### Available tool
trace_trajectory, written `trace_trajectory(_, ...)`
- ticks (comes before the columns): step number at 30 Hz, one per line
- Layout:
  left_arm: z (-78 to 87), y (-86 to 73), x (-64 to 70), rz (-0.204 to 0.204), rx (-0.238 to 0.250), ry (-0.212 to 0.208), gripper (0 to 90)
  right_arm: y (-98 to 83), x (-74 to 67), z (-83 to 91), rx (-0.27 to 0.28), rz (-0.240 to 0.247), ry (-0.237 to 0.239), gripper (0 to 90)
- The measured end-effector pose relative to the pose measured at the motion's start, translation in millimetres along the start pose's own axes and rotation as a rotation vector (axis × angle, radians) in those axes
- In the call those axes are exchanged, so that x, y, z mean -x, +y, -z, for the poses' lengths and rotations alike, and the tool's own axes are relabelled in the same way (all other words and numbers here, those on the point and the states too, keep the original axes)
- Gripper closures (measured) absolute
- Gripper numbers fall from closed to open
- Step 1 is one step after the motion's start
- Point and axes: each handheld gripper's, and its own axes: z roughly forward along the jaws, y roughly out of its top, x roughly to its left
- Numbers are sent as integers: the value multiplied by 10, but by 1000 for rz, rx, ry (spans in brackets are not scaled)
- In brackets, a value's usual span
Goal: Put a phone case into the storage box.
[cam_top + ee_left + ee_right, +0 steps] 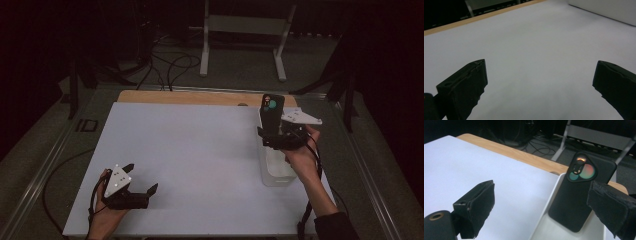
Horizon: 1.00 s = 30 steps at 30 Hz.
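Observation:
A black phone (pixel 272 112) with a round greenish camera patch stands almost upright in a white bin (pixel 276 172) at the table's right side. My right gripper (pixel 272 135) hovers over that bin, held by a hand. In the right gripper view the phone (pixel 576 200) rises just ahead of the open right gripper (pixel 541 186), close to its right-hand jaw; I cannot tell whether they touch. My left gripper (pixel 142 176) rests low at the near left corner. Its jaws spread wide over bare white table (pixel 531 45), and the left gripper (pixel 541 67) holds nothing.
The white table top (pixel 190 150) has a wooden strip (pixel 200 97) along its far edge. The bin's wall (pixel 604 10) shows far off in the left gripper view. Beyond the table are a metal stand (pixel 245 30) and cables (pixel 175 65) on a dark floor.

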Motion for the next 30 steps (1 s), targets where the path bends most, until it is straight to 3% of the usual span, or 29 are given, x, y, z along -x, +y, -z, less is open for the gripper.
trace_trajectory(6, 19, 9, -8, 4, 13, 8, 1, -80, -56, 143, 30, -7, 27, 78)
trace_trajectory(8, 45, 21, -14, 9, 35, 22, 1, -171, -108, 234, 49, -25, 47, 78)
trace_trajectory(17, 85, 30, -33, 14, 59, 40, 1, -454, -233, 415, 80, -7, 73, 78)
trace_trajectory(25, 135, 51, -65, 24, 89, 57, 1, -748, -359, 489, 102, -6, 107, 78)
trace_trajectory(30, 144, 43, -75, 28, 93, 61, 1, -909, -395, 504, 102, -16, 92, 78)
